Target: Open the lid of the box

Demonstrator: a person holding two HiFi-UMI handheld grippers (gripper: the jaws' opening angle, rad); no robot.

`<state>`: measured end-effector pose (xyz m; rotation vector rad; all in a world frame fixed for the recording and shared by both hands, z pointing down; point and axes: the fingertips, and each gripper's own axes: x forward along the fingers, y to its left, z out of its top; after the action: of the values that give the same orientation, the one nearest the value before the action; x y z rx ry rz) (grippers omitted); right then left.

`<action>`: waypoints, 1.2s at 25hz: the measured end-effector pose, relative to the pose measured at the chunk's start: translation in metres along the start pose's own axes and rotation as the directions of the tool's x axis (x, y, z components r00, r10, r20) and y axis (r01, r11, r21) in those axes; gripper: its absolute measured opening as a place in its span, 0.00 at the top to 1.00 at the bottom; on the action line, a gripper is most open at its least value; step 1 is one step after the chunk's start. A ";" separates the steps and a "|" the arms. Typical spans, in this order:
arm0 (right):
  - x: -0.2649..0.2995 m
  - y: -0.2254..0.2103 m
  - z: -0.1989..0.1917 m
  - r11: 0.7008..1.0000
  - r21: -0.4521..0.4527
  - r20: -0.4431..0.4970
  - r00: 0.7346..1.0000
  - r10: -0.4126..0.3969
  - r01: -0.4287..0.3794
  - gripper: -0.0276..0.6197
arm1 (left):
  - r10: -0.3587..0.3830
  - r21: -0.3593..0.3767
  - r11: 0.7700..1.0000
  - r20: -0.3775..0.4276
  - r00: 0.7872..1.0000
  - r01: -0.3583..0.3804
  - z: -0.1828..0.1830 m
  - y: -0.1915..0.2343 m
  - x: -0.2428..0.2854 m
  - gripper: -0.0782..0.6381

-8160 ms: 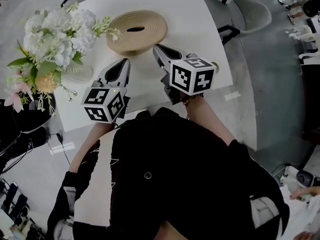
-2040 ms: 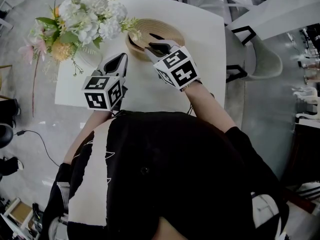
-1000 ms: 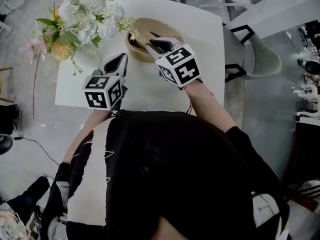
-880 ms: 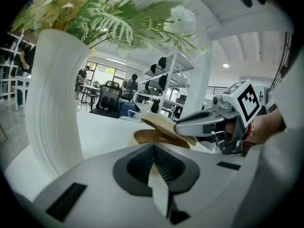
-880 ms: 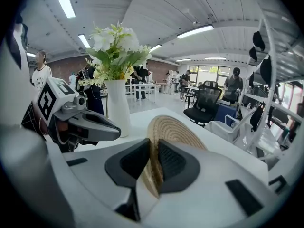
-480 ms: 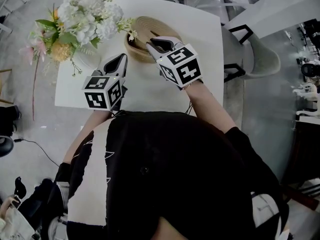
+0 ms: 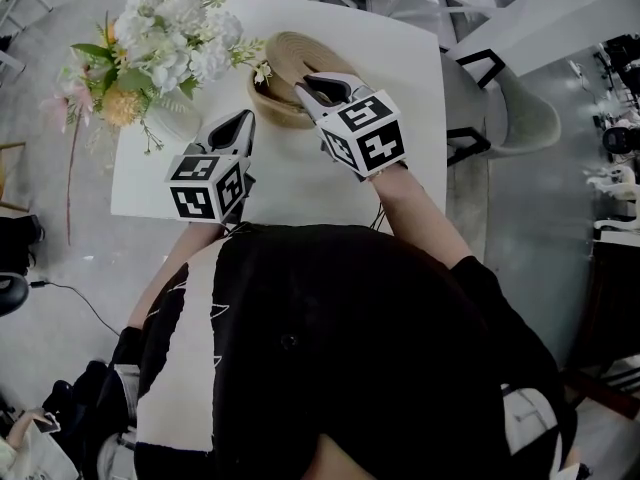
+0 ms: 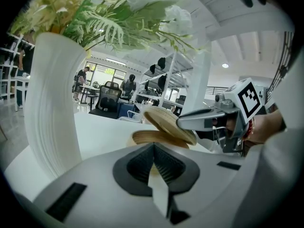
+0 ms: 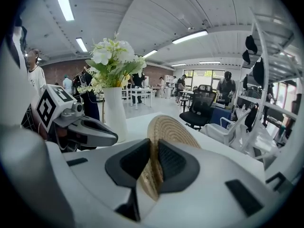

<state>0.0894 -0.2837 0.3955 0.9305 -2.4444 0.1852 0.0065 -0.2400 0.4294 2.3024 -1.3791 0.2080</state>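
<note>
Firmly pinched: woven lid tilted up off its box.
Right gripper [image 9: 153, 148] jaws clamp the lid [image 9: 175, 129] rim, aslant above the round box [image 8: 152, 137] on the table [image 7: 400, 118] near the vase [image 8: 47, 108]. Left gripper [image 8: 153, 148] jaws are closed, empty. Likely light, stiff weave; the edge suits gripping.

Woven lid [image 7: 290, 50] now tilted up off box [image 7: 272, 110], right gripper [image 7: 308, 81] moved onto its edge

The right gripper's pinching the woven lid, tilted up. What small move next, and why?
Probably lift the right gripper a little higher and away: its jaws clamp the lid, which hangs tilted with its low edge by the box.
</note>
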 end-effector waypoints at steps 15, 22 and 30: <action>-0.010 -0.009 0.007 0.999 0.042 0.041 0.999 -0.023 0.021 0.86 | -0.003 0.002 1.000 -0.005 1.000 0.003 -0.001 -0.005 0.002 0.88; -0.014 -0.014 0.007 0.998 0.058 0.055 0.998 -0.038 0.034 0.86 | -0.006 0.008 1.000 -0.011 1.000 0.006 -0.002 -0.007 0.002 0.88; -0.022 -0.017 0.010 0.996 0.081 0.074 0.996 -0.048 0.042 0.86 | -0.011 0.008 1.000 -0.014 1.000 0.011 -0.003 -0.010 0.002 0.88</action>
<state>0.1103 -0.2872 0.3751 1.0433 -2.4984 0.2364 0.0162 -0.2366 0.4298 2.3105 -1.3606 0.2254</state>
